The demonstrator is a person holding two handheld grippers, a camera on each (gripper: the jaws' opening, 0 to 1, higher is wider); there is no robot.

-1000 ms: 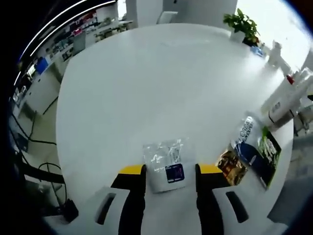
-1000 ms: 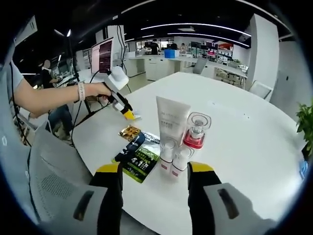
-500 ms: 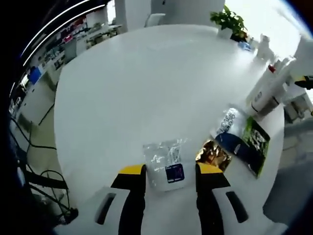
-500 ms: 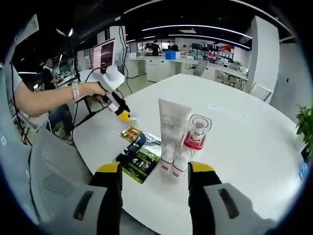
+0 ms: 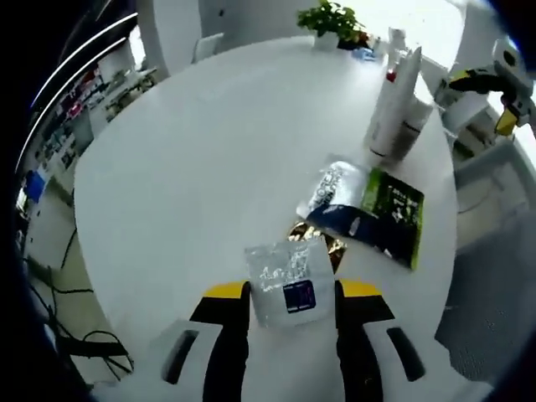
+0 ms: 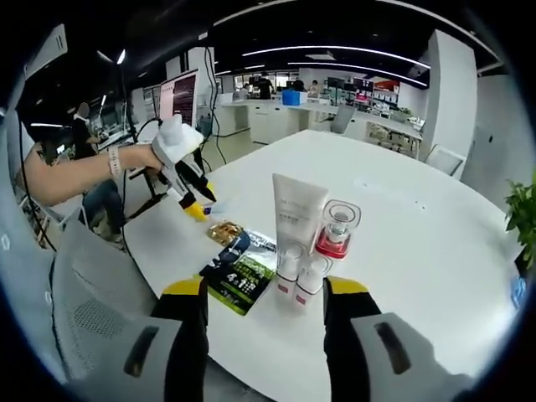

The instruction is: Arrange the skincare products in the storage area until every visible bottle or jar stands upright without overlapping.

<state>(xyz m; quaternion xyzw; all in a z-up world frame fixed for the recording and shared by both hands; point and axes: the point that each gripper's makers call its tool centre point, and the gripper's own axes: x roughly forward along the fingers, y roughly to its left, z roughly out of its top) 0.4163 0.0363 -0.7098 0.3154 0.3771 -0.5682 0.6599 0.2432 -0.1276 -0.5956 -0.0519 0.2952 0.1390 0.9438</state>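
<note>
White tube [image 6: 296,209]: stood upright on its cap. Clear red-based jar [image 6: 337,228]: upright, just beside tube. Two small white bottles [image 6: 299,274]: upright, before tube. Flat sachets [image 6: 241,270]: lay overlapping, left of bottles.

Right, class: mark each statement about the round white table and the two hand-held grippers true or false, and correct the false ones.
1. The white squeeze tube stands upright. True.
2. The left gripper has a clear plastic sachet with a dark label between its jaws. True.
3. The right gripper is shut on the red-based clear jar. False: its jaws are open, short of the bottles.
4. The green and dark flat sachets stand upright. False: they lie flat on the round white table.
5. A potted plant sits at the table's far edge. True.
</note>
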